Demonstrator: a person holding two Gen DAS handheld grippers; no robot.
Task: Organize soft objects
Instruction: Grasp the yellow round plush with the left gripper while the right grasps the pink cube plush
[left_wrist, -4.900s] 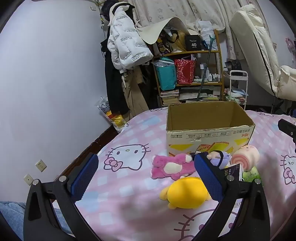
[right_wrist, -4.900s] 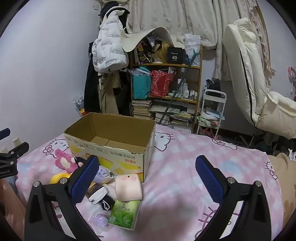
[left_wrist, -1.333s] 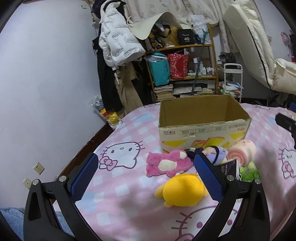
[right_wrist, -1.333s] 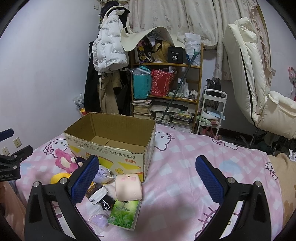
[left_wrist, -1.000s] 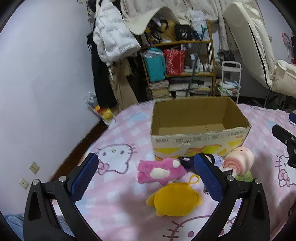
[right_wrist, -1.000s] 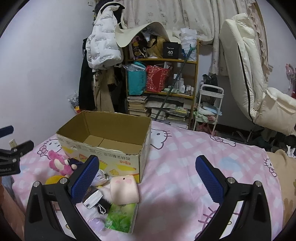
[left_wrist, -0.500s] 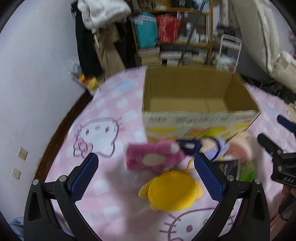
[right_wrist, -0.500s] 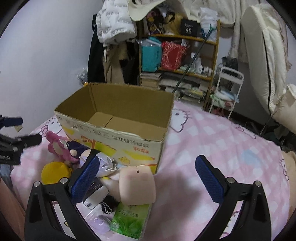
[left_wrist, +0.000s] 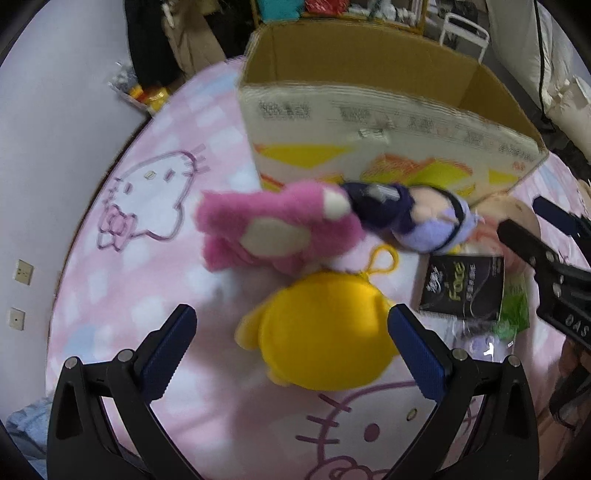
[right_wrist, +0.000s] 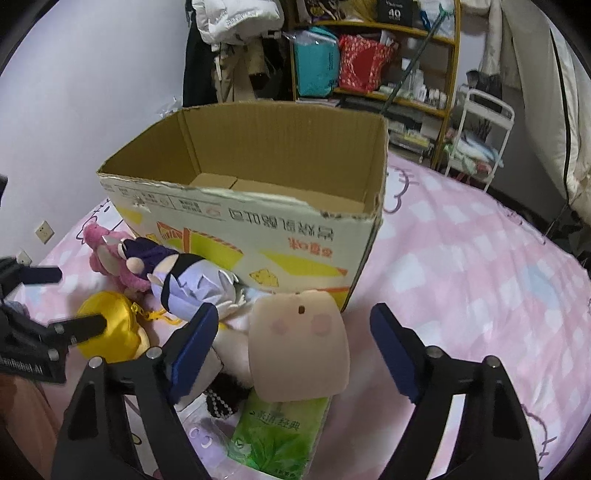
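Both grippers were spread wide with nothing between the pads. The left gripper (left_wrist: 291, 325) hung right over the yellow plush (left_wrist: 325, 336), which sat on the pink Hello Kitty bedsheet (left_wrist: 147, 229) between its two blue pads, not touched by either as far as I could see. Just past that was the pink plush (left_wrist: 273, 229), and butted up against it a purple-and-lilac doll (left_wrist: 421, 221); the left view was pretty blurry there, so the details were hard to make out.

The right gripper (right_wrist: 291, 325) was also gaping, lined up on the pale pink squishy plush (right_wrist: 299, 343) with the blush cheeks. That one lay partly on a green tissue pack (right_wrist: 277, 432), just in front of the cardboard box (right_wrist: 258, 229). A black packet (left_wrist: 465, 288) sat beside the yellow plush.

The box was open on top, and the part of its floor in view was bare cardboard. All the soft toys were bunched on the sheet against its front wall.
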